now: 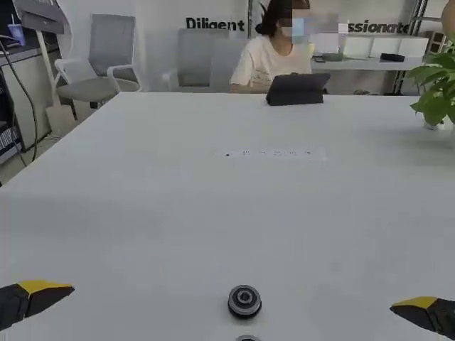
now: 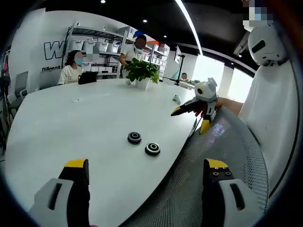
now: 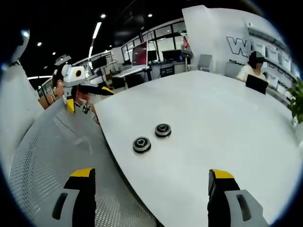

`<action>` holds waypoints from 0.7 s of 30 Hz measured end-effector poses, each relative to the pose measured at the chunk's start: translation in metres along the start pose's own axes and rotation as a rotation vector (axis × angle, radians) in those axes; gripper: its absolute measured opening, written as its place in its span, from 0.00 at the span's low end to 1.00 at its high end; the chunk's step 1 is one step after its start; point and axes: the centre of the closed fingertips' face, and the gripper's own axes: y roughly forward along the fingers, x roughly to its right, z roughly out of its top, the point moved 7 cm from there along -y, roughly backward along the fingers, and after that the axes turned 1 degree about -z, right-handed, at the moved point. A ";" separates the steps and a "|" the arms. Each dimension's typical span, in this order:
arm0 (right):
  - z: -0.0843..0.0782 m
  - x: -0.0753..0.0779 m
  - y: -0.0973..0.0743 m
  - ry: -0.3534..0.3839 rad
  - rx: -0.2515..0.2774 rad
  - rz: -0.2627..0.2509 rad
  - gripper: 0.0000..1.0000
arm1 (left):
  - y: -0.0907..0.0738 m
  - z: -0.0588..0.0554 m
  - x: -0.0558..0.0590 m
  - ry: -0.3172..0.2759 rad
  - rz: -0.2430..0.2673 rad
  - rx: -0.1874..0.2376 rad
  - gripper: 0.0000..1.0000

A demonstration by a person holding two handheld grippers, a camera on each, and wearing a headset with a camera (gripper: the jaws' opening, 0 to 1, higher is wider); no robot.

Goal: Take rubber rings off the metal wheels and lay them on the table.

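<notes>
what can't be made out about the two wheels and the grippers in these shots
- Nearer round metal wheel with black rubber ring: head view, cut off by the bottom edge.
- Farther wheel: head view, blurred, ring's edge unclear.
- Left gripper and right gripper, black with yellow tips: head view, bodies cut off at the bottom corners.

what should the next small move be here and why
Probably ease the right gripper in toward the nearer wheel by the table edge. It and the left gripper are open, wide of that wheel and the other wheel, holding nothing; the dark rubber rings look still on.
</notes>
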 end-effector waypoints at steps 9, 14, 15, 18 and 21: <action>-0.003 -0.003 0.003 0.005 -0.006 0.015 0.99 | 0.002 -0.003 0.002 -0.029 0.000 -0.006 0.97; -0.004 -0.004 0.005 0.015 -0.007 0.021 0.99 | 0.003 -0.005 0.004 -0.055 -0.006 -0.012 0.99; -0.004 -0.004 0.005 0.016 -0.008 0.020 0.99 | 0.003 -0.005 0.004 -0.054 -0.005 -0.013 0.98; -0.005 -0.004 0.006 0.023 -0.009 0.022 0.99 | 0.004 -0.006 0.004 -0.059 -0.006 -0.024 0.99; -0.006 -0.004 0.007 0.033 -0.007 0.026 0.94 | 0.006 -0.007 0.004 -0.065 -0.009 -0.026 0.98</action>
